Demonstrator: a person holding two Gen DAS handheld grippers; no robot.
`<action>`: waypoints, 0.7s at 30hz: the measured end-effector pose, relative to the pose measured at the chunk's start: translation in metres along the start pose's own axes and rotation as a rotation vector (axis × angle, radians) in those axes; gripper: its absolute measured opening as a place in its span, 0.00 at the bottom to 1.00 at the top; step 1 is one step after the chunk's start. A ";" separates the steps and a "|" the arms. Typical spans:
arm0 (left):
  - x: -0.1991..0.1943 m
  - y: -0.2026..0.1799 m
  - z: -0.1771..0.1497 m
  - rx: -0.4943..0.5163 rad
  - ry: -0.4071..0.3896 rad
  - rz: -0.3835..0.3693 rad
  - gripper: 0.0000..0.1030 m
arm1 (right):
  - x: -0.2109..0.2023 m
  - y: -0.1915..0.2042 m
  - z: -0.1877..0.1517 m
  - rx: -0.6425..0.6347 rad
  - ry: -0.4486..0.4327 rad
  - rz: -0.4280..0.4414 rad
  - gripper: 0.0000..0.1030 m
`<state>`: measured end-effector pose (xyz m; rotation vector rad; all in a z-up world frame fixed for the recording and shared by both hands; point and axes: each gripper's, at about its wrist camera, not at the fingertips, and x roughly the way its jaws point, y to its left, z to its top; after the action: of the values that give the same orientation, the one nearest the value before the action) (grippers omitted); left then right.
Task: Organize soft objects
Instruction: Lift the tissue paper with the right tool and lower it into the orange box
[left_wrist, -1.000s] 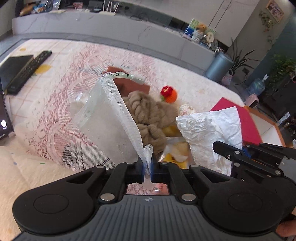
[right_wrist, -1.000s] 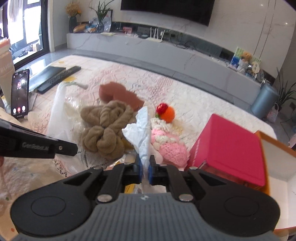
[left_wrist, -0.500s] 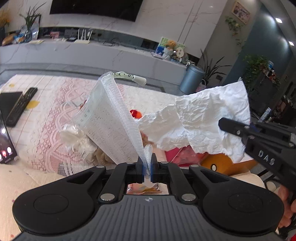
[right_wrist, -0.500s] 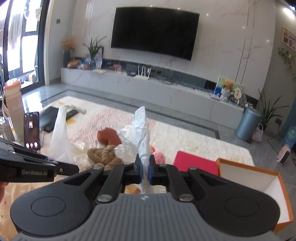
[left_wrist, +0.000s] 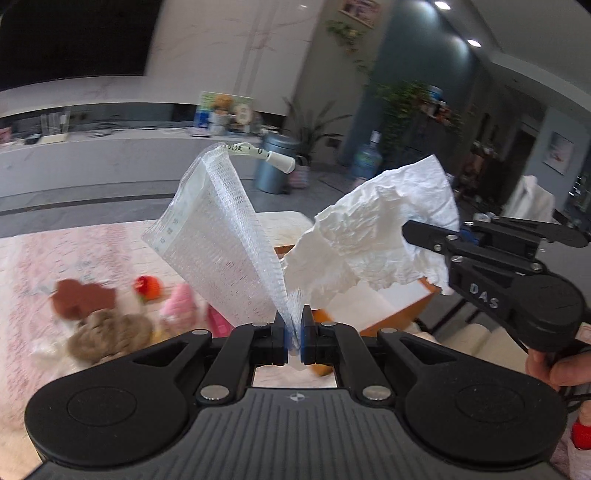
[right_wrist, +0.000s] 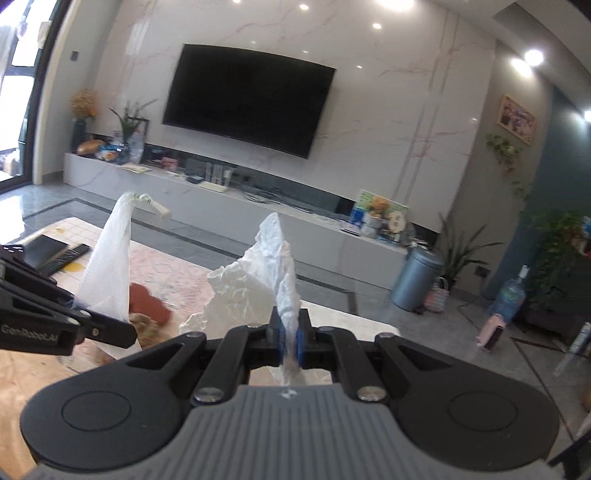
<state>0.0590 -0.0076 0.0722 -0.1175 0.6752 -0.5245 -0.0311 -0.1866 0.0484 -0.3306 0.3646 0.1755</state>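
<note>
1. Claw (left_wrist: 294, 334) on the left, nearest in the left wrist view, is clamped on the bottom corner of a mesh bag (left_wrist: 221, 243). The right claw (right_wrist: 290, 334) is clamped the same way on a pinched fold of white tissue (right_wrist: 258, 288).
2. The mesh bag is a flat, translucent white pouch of fine netting with small printed marks on its face. It stands up from the claw, long axis running up and leaning left, and a stiff white toggle (left_wrist: 271, 157) on a cord juts right from its top corner.
3. The tissue is thin, crumpled and creased. In the right wrist view it rises to a peak above the claw; in the left wrist view it spreads as a ragged sheet beside the bag, apart from it.
4. Below and left, blurred on a pink lace-patterned surface (left_wrist: 44, 258), lie a brown felt piece (left_wrist: 83, 301), a tan knotted yarn bundle (left_wrist: 107, 334), a red-and-orange knitted ball (left_wrist: 149, 288) and a pink crochet item (left_wrist: 181, 302).
5. An orange-edged box (left_wrist: 391, 314) sits beneath the tissue.
6. Farther off are a grey bin (right_wrist: 417, 278) and a wall-mounted television (right_wrist: 247, 99).
</note>
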 end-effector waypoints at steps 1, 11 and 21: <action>0.008 -0.006 0.005 0.015 0.005 -0.017 0.05 | 0.002 -0.008 -0.001 0.000 0.010 -0.022 0.04; 0.128 -0.039 0.043 0.020 0.197 -0.262 0.05 | 0.048 -0.078 -0.019 0.083 0.165 -0.063 0.04; 0.250 -0.031 0.045 -0.052 0.501 -0.254 0.05 | 0.156 -0.119 -0.071 0.248 0.435 0.070 0.05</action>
<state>0.2382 -0.1621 -0.0259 -0.1217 1.1727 -0.7920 0.1163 -0.3051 -0.0390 -0.1077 0.8215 0.1238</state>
